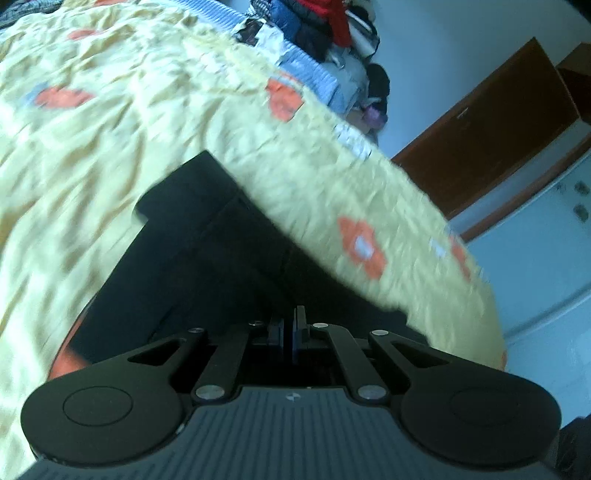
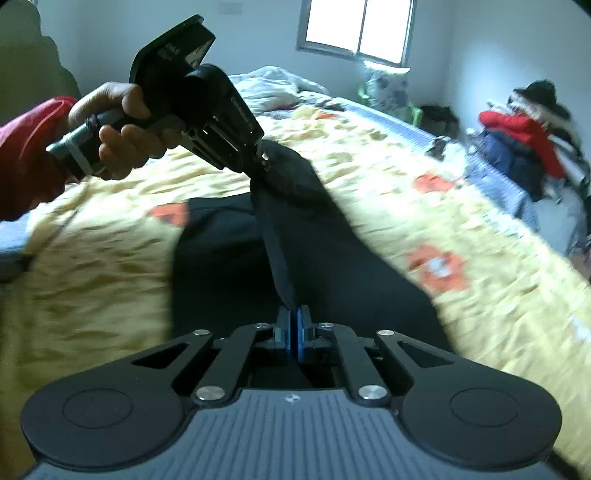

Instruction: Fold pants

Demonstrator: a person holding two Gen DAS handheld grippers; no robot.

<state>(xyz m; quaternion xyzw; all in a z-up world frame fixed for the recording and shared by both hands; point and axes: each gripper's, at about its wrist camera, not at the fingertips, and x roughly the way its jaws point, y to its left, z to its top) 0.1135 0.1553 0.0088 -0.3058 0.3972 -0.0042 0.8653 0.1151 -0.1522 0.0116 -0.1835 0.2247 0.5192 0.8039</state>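
Black pants (image 1: 207,251) lie on a yellow bedspread (image 1: 110,147) with orange patches. In the left wrist view my left gripper (image 1: 289,325) is shut, its pads pressed together over the dark cloth at the near edge. The right wrist view shows the pants (image 2: 314,240) with one edge lifted into a taut ridge between both tools. My right gripper (image 2: 294,317) is shut on the near end of that ridge. The left gripper (image 2: 263,159), held by a hand in a red sleeve, pinches the far end above the bed.
A heap of clothes (image 2: 524,136) sits at the bed's far side, past a blue striped sheet edge (image 1: 314,70). A window (image 2: 358,26) lights the far wall. A brown door (image 1: 491,129) stands beyond the bed. White bedding (image 2: 273,85) is bunched at the head.
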